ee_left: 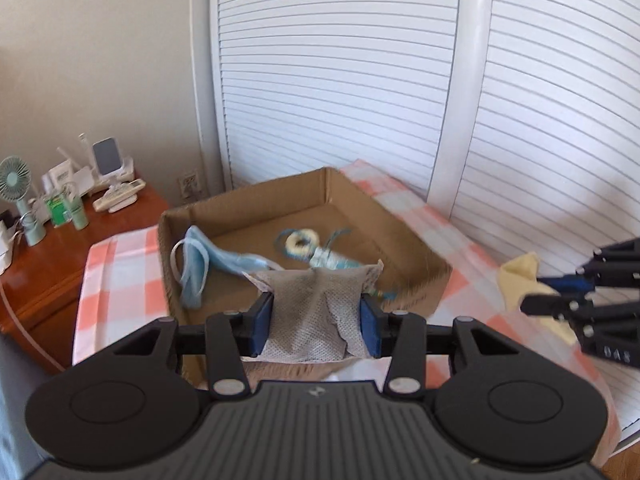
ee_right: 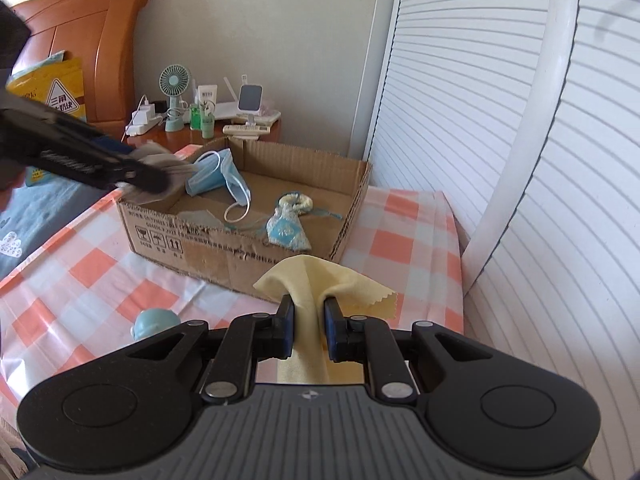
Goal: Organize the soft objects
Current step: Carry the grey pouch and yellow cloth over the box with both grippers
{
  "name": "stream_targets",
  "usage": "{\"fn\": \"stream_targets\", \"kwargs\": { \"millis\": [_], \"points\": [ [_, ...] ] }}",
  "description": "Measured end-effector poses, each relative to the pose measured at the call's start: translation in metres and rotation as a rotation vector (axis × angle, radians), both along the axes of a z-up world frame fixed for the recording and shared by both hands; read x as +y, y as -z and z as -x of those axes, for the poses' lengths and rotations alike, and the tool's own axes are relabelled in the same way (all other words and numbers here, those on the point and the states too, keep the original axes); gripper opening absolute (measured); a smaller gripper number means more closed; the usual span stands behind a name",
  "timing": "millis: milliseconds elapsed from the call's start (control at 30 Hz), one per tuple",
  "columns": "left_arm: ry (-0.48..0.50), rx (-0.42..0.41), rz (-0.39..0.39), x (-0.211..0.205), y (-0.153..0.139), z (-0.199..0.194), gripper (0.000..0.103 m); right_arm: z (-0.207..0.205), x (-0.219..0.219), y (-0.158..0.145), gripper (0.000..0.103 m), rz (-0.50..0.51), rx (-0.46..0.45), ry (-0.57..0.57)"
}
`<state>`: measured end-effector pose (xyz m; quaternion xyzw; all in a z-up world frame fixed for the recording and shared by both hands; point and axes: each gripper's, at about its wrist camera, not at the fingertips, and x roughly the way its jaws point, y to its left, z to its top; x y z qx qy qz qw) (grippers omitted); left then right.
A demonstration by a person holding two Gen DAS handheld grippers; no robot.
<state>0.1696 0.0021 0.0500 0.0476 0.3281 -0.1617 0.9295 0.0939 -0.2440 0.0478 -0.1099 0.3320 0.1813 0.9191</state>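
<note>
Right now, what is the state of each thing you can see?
Left tool: shut on grey cloth, lifted.
Right tool: shut on yellow cloth, lifted.
Cardboard box: open, partly filled.
Blue face mask: lying in box.
Blue pouch: lying in box.

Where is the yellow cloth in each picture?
Left wrist view: the yellow cloth is at the right edge, pinched in the right tongs, right of the cardboard box.
Right wrist view: the yellow cloth is low in the middle, between the tongs' pads, in front of the box.
Shared landmark: the cardboard box.
</note>
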Motion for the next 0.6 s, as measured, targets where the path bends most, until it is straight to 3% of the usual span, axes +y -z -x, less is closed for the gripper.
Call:
{"fn": "stream_targets", "kwargs": {
  "millis": [100, 167, 200, 233, 367, 400, 467, 600],
  "points": [
    [-0.001, -0.001, 0.001, -0.015, 0.005, -0.025, 0.048, -0.003, -0.002, -0.005, 0.018, 0.000, -0.016, -0.002],
    [-0.016, -0.012, 0.011, -0.021, 0.012, -0.038, 0.061, -0.004, -0.003, -0.008, 0.018, 0.003, -0.028, -0.002],
    [-0.027, -0.012, 0.017, -0.022, 0.015, -0.043, 0.076, -0.005, -0.003, -0.010, 0.018, 0.004, -0.032, -0.003],
    [-0.037, -0.010, 0.025, -0.022, 0.018, -0.045, 0.082, -0.006, -0.004, -0.011, 0.018, 0.005, -0.038, -0.003],
    [-0.070, -0.005, 0.024, -0.017, 0.022, -0.039, 0.084, -0.011, -0.004, -0.017, 0.018, 0.005, -0.055, -0.003],
    [-0.075, -0.001, 0.021, -0.014, 0.021, -0.033, 0.089, -0.013, -0.004, -0.019, 0.018, 0.006, -0.057, -0.005],
    [-0.079, 0.005, 0.013, -0.007, 0.019, -0.019, 0.095, -0.017, -0.002, -0.020, 0.018, 0.005, -0.060, -0.009],
    [-0.105, -0.014, -0.005, 0.006, 0.016, 0.020, 0.098, -0.027, 0.003, -0.022, 0.018, -0.002, -0.054, -0.017]
  ]
}}
